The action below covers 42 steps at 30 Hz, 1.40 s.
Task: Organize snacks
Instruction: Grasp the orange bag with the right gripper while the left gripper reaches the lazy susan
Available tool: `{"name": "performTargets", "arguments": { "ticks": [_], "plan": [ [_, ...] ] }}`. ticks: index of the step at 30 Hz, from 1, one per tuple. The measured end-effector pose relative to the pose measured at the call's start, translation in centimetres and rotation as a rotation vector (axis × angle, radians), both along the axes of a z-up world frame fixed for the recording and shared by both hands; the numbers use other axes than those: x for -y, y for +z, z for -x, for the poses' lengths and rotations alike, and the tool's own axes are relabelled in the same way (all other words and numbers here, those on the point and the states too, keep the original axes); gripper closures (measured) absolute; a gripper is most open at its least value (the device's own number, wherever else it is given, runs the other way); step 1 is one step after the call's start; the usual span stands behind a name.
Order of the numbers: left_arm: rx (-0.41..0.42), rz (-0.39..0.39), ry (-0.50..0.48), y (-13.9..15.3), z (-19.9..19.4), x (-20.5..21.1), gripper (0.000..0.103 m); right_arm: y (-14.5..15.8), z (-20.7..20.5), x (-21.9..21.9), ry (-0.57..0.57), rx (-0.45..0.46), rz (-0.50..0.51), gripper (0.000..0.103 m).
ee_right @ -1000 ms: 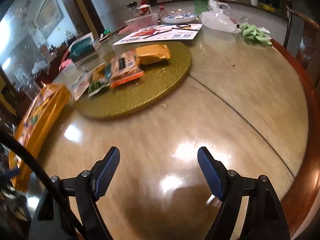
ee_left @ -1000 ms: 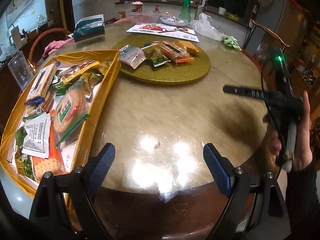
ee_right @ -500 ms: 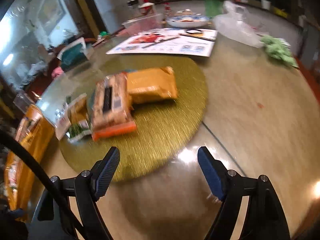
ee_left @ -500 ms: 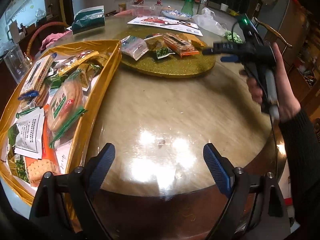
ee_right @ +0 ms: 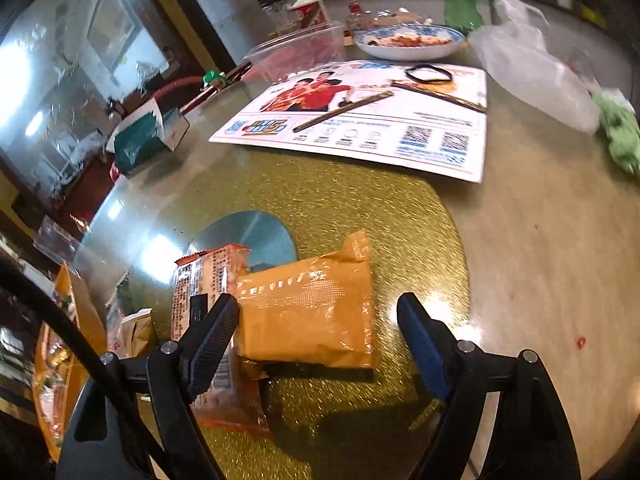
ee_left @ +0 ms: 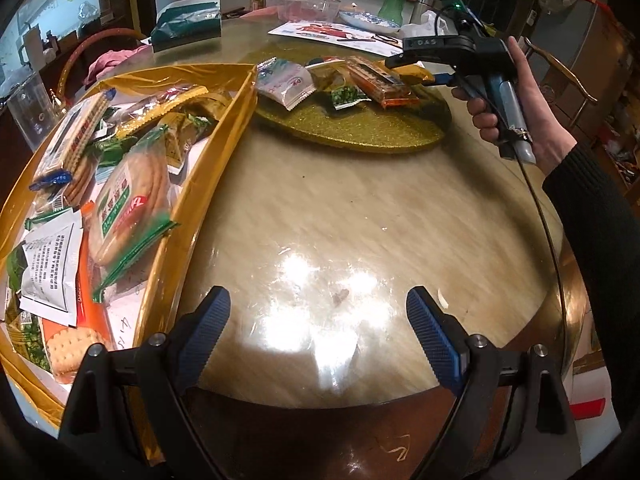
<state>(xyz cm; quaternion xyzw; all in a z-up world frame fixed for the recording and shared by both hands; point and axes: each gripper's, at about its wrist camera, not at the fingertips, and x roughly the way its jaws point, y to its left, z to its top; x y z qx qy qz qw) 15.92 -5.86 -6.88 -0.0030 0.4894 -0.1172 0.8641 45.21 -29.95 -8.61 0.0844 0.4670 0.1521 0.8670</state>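
box [ee_left: 224,128] left on surface [ee_left: 360,220], snacks inside | mat [ee_left: 360,132] behind-right of box, packets [ee_left: 376,80] on it | leaflet [ee_right: 360,120] behind mat

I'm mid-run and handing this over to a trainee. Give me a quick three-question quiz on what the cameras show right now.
1. True or false: the right gripper has closed on the yellow snack pack.
2. Which packet lies beside the yellow pack on the gold mat? A) orange-red packet B) blue tin C) glass jar
3. Fill in: the left gripper hovers over bare ____, beside the gold box of snacks.

Key: 1 false, jaws open around it; 2 A; 3 tabletop.
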Motion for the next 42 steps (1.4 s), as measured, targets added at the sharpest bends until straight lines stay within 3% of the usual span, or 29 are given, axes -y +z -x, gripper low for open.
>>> {"name": "performTargets", "arguments": {
  "ticks": [5, 9, 15, 19, 23, 30, 36, 42],
  "plan": [
    [-0.001, -0.011, -0.009, 0.0, 0.1, 0.4, 0.013, 0.0, 0.3, -1.3, 0.025, 0.006, 0.051, 0.022],
    [0.008, -0.012, -0.016, 0.3, 0.4, 0.7, 0.013, 0.1, -0.1, -0.2, 0.004, -0.01, 0.034, 0.035],
    [0.018, -0.016, -0.019, 0.6, 0.9, 0.9, 0.013, 0.1, 0.8, 3.7, -0.047, -0.033, 0.001, 0.041],
    [0.023, -0.006, -0.032, 0.9, 1.2, 1.5, 0.013, -0.1, 4.5, 5.6, -0.067, -0.023, 0.009, 0.041],
    [0.012, -0.003, -0.05, 0.9, 0.6, 2.6, 0.013, -0.3, 10.8, 6.0, -0.064, 0.002, 0.004, 0.041],
    [-0.021, 0.024, -0.055, 0.6, -3.2, 5.2, 0.013, -0.3, 20.4, 5.5, -0.087, 0.043, 0.029, 0.041],
    [-0.012, -0.007, -0.033, 0.5, -7.7, 8.0, 0.013, -0.4, 23.5, 6.3, -0.172, 0.066, 0.067, 0.041],
    [-0.029, 0.028, 0.02, 0.2, -11.4, 10.0, 0.013, -0.6, 24.9, 6.0, -0.197, 0.096, 0.091, 0.041]
  ]
}}
